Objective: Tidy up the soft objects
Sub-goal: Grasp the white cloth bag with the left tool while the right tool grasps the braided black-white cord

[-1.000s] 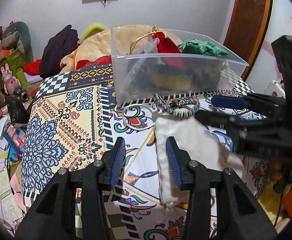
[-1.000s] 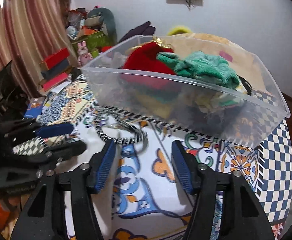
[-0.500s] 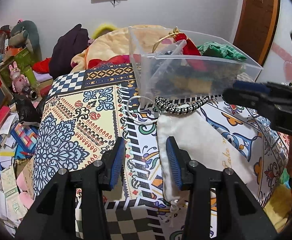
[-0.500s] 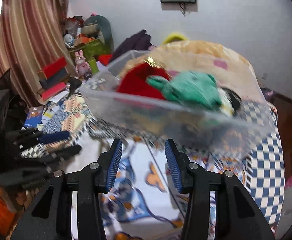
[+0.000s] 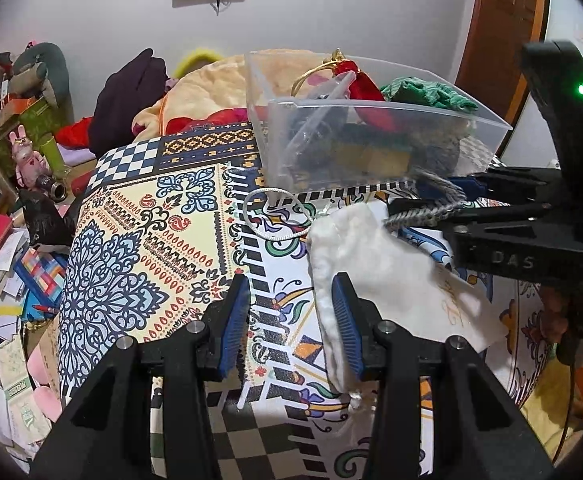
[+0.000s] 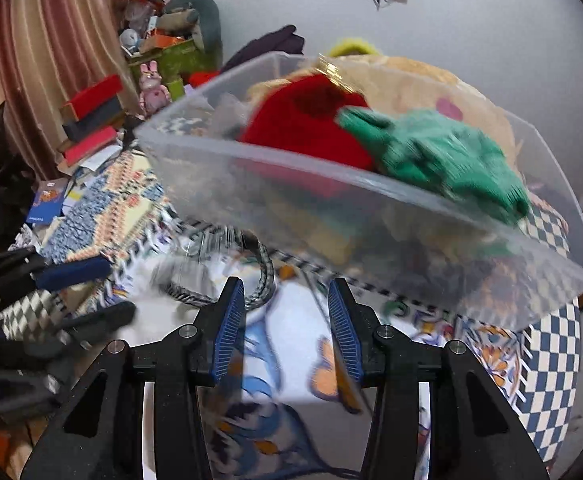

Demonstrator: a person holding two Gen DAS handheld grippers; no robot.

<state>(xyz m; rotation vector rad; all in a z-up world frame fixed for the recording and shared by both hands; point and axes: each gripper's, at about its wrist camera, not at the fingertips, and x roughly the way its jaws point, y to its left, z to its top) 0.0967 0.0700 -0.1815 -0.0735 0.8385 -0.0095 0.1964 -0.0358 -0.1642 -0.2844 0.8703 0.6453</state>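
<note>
A clear plastic bin (image 5: 375, 148) holds red and green knitted pieces; it also shows in the right wrist view (image 6: 371, 216). A white drawstring pouch (image 5: 375, 280) lies on the patterned cloth before it. A black-and-white braided band (image 5: 427, 204) hangs blurred by the right gripper's fingers (image 5: 451, 190); whether they touch it I cannot tell. It also shows in the right wrist view (image 6: 263, 280), ahead of the fingertips. My left gripper (image 5: 291, 324) is open and empty beside the pouch's left edge. My right gripper (image 6: 287, 324) is open, with nothing between its pads.
A silver cord loop (image 5: 267, 216) lies left of the pouch. A beige blanket pile (image 5: 207, 92) and dark clothes (image 5: 127, 96) sit behind the bin. Books and toys (image 5: 7, 200) clutter the floor at left. The table edge (image 5: 251, 432) runs close below my left gripper.
The right gripper has closed partway and swung in toward the braided band, which has shifted right and lifted off the cloth. The left gripper has drawn back a little and stays open.
</note>
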